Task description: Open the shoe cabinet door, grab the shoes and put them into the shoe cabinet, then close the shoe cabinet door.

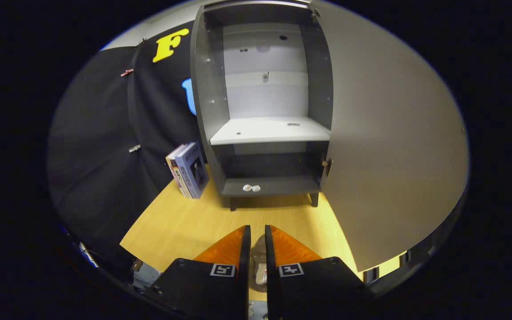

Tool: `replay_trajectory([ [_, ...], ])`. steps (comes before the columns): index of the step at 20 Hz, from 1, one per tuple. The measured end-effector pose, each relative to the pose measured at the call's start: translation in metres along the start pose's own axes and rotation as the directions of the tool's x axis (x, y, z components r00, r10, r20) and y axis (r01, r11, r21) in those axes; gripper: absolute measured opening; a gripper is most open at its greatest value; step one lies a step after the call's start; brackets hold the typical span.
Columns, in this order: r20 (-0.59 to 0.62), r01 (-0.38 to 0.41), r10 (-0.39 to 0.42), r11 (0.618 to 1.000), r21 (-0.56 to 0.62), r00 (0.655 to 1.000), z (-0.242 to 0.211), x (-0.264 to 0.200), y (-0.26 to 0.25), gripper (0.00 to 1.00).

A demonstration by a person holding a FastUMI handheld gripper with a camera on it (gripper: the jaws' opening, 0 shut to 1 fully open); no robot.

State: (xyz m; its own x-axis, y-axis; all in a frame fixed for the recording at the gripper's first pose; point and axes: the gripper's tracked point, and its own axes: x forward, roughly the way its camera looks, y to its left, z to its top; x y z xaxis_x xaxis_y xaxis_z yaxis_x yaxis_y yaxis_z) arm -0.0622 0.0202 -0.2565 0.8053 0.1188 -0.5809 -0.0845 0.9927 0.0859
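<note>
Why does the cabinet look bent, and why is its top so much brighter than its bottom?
In the gripper view, fisheye distortion bows the straight sides of the shoe cabinet and swells its open door. Light falls on the upper shelf, while the bottom compartment sits in shadow. The gripper has its jaws nearly closed, something indistinct between them.

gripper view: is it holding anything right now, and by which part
The gripper seems to clamp a thin brownish thing, maybe a shoe, in the narrow gap between its fingers; which part cannot be told. The cabinet door stands open.
</note>
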Motion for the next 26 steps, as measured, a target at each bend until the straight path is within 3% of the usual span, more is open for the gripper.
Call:
replay_trajectory([
  [7,-0.216,0.075,-0.066,0.997,0.032,0.974,-0.104,0.061,0.004,0.21],
  [14,-0.362,0.069,-0.052,0.997,0.034,0.931,-0.191,0.108,0.006,0.21],
  [26,-0.369,0.079,-0.063,0.996,0.029,0.927,-0.215,0.165,-0.003,0.2],
])
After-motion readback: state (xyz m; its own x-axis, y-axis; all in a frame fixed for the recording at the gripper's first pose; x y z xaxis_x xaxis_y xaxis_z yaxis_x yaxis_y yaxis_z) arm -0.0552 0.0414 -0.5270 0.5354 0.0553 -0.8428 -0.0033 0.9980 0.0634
